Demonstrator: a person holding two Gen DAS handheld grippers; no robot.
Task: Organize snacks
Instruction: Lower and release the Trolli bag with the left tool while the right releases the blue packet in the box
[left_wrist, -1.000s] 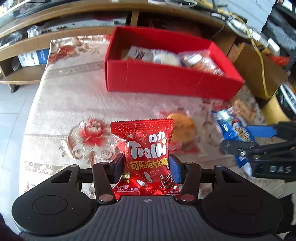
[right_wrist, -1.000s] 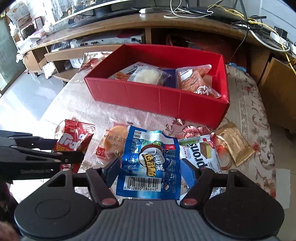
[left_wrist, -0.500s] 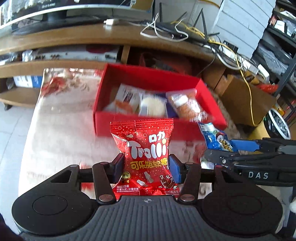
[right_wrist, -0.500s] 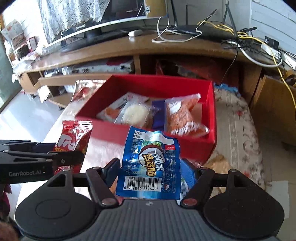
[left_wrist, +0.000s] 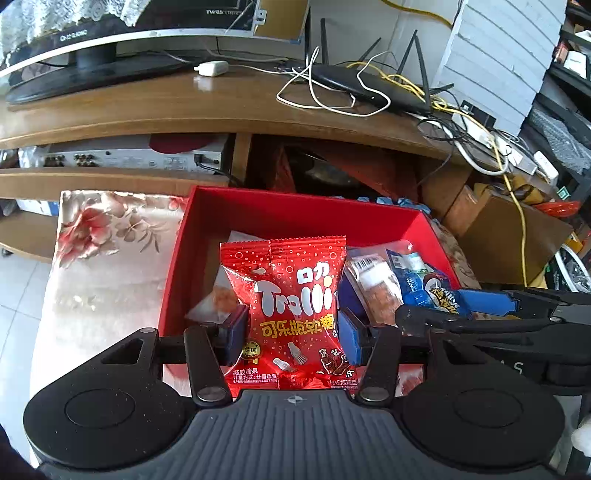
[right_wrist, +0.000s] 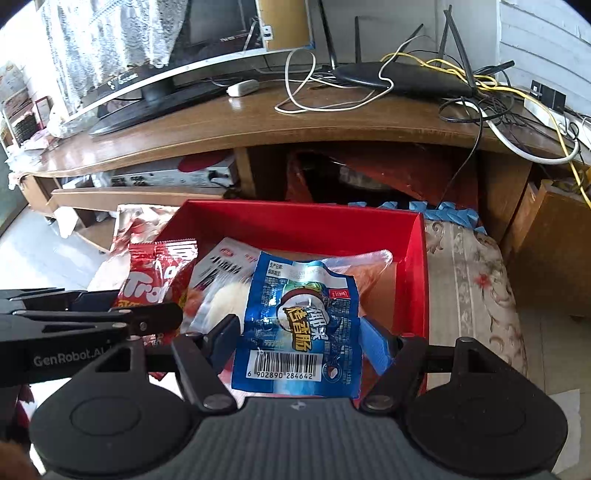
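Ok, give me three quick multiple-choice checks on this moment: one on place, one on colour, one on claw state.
1. Where is the red Trolli packet?
A. on the wooden shelf
B. held over the red box
C. on the floor

2. What colour is the sausage packet in the right claw?
A. blue
B. green
C. yellow

3. The left claw is:
A. open, empty
B. shut, empty
C. shut on the Trolli packet

Key: 1 B, the box interior shows behind it; 2 A, blue wrapper with barcode; 3 C, both pads press its sides.
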